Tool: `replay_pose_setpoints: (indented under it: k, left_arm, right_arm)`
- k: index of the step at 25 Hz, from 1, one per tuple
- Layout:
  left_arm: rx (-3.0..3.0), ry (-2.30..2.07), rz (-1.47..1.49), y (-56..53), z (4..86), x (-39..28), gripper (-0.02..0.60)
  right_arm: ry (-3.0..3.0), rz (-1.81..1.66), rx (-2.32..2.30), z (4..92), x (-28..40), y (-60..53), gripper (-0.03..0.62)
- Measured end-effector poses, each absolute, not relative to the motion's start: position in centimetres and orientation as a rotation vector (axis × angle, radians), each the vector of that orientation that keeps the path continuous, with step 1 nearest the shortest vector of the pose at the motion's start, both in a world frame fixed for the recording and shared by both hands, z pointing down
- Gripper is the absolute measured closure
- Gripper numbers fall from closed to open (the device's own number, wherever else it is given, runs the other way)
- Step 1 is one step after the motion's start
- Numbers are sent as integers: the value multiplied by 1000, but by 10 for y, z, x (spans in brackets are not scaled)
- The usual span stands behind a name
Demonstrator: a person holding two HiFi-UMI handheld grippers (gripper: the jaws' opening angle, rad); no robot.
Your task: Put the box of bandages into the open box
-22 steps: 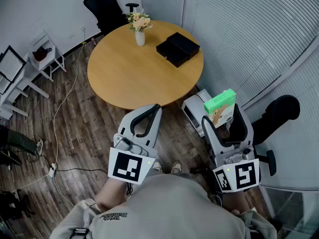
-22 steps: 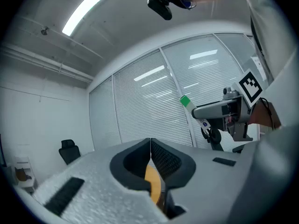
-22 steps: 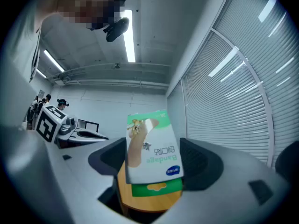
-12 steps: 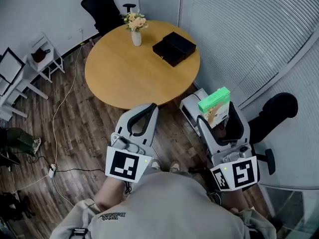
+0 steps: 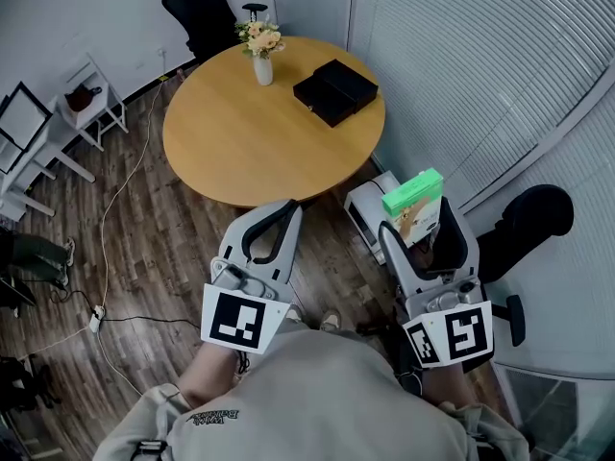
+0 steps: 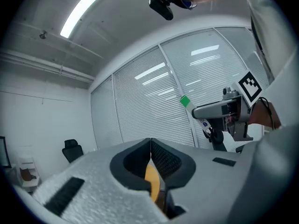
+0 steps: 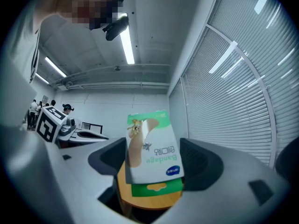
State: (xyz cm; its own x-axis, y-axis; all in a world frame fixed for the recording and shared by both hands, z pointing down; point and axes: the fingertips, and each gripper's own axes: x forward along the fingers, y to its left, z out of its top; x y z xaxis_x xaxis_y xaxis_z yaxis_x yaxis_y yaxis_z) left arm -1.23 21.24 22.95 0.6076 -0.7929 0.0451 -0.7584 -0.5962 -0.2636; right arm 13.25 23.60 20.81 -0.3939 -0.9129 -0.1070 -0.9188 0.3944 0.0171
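Note:
The bandage box, green and white, stands upright between the jaws of my right gripper, which is shut on it above the floor, near the table's right front. In the right gripper view the bandage box fills the gap of the right gripper. The open black box lies on the far right part of the round wooden table. My left gripper hovers at the table's near edge, shut with nothing in it; its fingertips meet.
A white vase of flowers stands at the table's back. A low white unit sits on the floor under my right gripper. A black chair stands at the right, another behind the table. A cable runs over the floor.
The view has shifted slightly, so the table sits a little further left. Both grippers keep their pose, and the bandage box stays in the right one.

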Motion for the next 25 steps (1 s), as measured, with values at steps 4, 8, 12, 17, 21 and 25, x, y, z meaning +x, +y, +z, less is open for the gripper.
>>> replay_pose_setpoints:
  k: [4,8,12,17,21,25]
  left_arm:
    - [-2580,1279,-274,217,230,-7,558]
    - [-2583,1296,-263,218,231,-3,558]
    - [-2576,1309,-266,217,231,-3,558]
    - [-2558,1316,-280,218,232,-1,558]
    - [-2554,1317,-277,221,231,-1,558]
    - [-2554,1322,-268,222,232,-1,558]
  right_arm:
    - [2576,114,-1666,210,135,236,250]
    - [2591,122,-1654,212,138,234,250]
    - [2600,114,-1648,214,139,235,250]
    - [2627,108,-1627,217,141,235,250]
    - [2629,112,-1615,215,139,234,250]
    - [2633,114,-1605,217,139,234,250]
